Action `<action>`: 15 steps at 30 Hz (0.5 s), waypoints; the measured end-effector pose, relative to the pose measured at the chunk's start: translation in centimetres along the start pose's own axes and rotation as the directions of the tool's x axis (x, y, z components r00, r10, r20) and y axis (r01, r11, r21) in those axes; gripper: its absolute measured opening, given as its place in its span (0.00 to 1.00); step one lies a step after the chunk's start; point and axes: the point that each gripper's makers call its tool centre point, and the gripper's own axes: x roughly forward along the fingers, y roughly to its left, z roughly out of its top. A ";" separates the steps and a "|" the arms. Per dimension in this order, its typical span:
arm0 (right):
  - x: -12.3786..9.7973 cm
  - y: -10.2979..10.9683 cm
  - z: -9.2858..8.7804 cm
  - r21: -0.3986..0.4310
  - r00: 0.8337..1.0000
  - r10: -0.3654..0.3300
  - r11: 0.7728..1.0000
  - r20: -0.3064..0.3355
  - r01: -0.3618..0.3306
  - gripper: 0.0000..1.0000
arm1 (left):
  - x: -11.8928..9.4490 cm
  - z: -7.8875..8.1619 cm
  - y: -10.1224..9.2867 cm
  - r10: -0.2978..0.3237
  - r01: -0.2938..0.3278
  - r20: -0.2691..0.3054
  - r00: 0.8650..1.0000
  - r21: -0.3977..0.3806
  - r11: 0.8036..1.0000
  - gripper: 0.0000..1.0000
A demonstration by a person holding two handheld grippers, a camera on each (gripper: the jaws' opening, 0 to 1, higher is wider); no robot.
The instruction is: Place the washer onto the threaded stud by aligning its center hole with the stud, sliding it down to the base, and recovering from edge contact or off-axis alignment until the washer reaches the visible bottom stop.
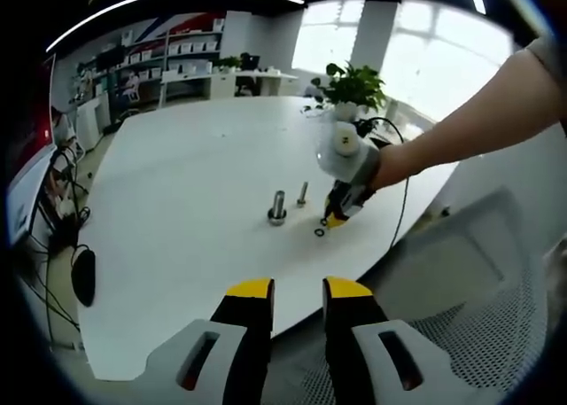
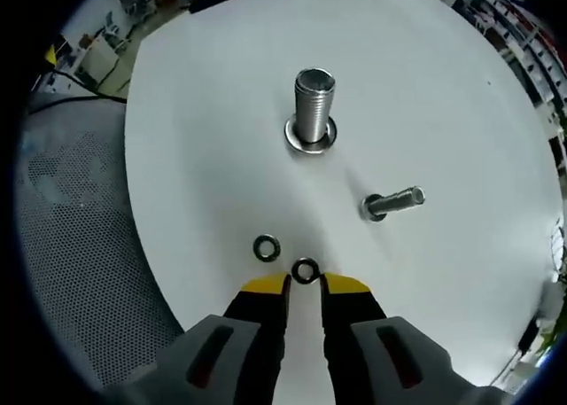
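A thick threaded stud (image 2: 314,99) stands upright on the white table (image 2: 204,112), with a ring around its base. A smaller bolt (image 2: 392,202) stands to its right. Two dark washers lie near the table's edge: one washer (image 2: 305,270) sits right at the tips of my right gripper (image 2: 305,286), whose narrowly open jaws stand on either side of its near edge; the other washer (image 2: 267,247) lies just left of it. In the left gripper view the stud (image 1: 277,208), a washer (image 1: 320,232) and the hand-held right gripper (image 1: 335,217) are far ahead. My left gripper (image 1: 299,290) is open and holds nothing.
A grey mesh chair (image 1: 496,272) stands beside the table's near edge. A potted plant (image 1: 353,88) and a black cable (image 1: 403,201) are at the table's far side. Cables and a dark object (image 1: 82,275) lie on the floor at left.
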 end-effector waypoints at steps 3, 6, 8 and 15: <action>0.0 0.0 0.0 -0.020 1.000 0.008 1.000 -0.007 -0.008 0.17 | 0.0 0.1 0.0 -0.001 0.001 0.003 1.000 0.003 1.000 0.19; -0.1 0.0 0.0 -0.036 1.000 0.012 0.999 -0.013 -0.013 0.17 | 0.0 0.1 0.0 -0.001 0.001 0.007 1.000 0.000 1.000 0.18; -0.1 0.1 0.1 -0.050 1.000 0.011 0.999 -0.018 -0.012 0.17 | 0.0 0.1 0.0 -0.001 0.001 0.006 1.000 0.000 1.000 0.18; -0.1 0.1 0.1 -0.079 1.000 0.017 0.997 -0.025 -0.019 0.18 | 0.1 0.0 -0.1 -0.003 0.003 -0.003 1.000 0.006 1.000 0.18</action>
